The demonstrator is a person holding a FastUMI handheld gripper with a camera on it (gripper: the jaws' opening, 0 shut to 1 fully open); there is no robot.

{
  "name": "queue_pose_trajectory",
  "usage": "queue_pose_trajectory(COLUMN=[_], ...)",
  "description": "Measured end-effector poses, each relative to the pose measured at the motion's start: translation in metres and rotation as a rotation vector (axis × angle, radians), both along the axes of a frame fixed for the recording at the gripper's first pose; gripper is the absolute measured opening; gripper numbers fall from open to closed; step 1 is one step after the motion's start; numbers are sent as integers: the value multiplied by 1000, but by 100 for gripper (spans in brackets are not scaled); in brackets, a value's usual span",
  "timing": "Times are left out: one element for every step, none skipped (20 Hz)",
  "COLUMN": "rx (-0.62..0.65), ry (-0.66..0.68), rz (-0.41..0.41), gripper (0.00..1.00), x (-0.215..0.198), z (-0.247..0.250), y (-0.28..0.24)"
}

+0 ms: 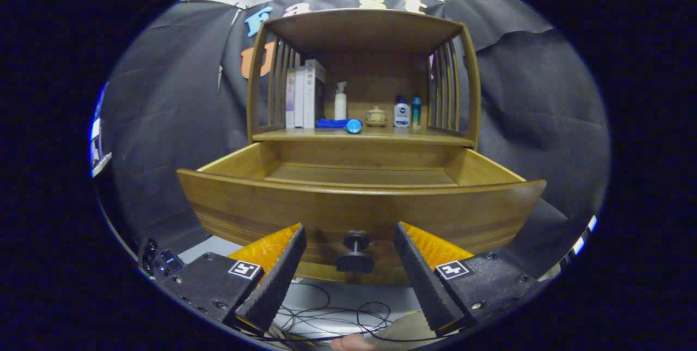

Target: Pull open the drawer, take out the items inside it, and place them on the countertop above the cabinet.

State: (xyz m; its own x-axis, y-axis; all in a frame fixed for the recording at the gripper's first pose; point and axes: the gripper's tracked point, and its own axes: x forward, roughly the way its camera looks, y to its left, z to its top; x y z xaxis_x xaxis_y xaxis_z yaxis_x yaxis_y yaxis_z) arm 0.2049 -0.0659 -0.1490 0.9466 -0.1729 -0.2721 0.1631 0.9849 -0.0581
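A wooden cabinet stands ahead with its drawer pulled out toward me. The drawer's dark round knob sits between my fingers, clear of both. My gripper is open, fingers spread wide either side of the knob, holding nothing. The drawer's front panel hides most of its inside; the far part of its floor looks bare. On the countertop above the drawer lie a blue item, several upright books, a white spray bottle, a small lidded pot and two small bottles.
The cabinet has slatted sides and a top shelf over the countertop. Loose cables lie on the pale floor below the drawer. Black cloth hangs behind and on both sides.
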Motion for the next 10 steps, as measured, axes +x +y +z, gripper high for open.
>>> queue_pose_trajectory(rx=[-1,-2,-1,4,8,5,4,0,-4,-14], ry=[3,-1,1,3,-2,-6,-13,-17,-21,-25], rz=[-13,-24,-37,-44,-62,-66,-67,-68,-67,-67], gripper=[100,100,100,100,100,100,100,100,100,100], x=[3,6,9,12,13,15,13,12,13,13], z=[-5,-7,-10,-12,-13,-13,-14,-14,-15,-15], y=[-3,-5,-9,-10,-12,-11,-9,-8,-8,-7])
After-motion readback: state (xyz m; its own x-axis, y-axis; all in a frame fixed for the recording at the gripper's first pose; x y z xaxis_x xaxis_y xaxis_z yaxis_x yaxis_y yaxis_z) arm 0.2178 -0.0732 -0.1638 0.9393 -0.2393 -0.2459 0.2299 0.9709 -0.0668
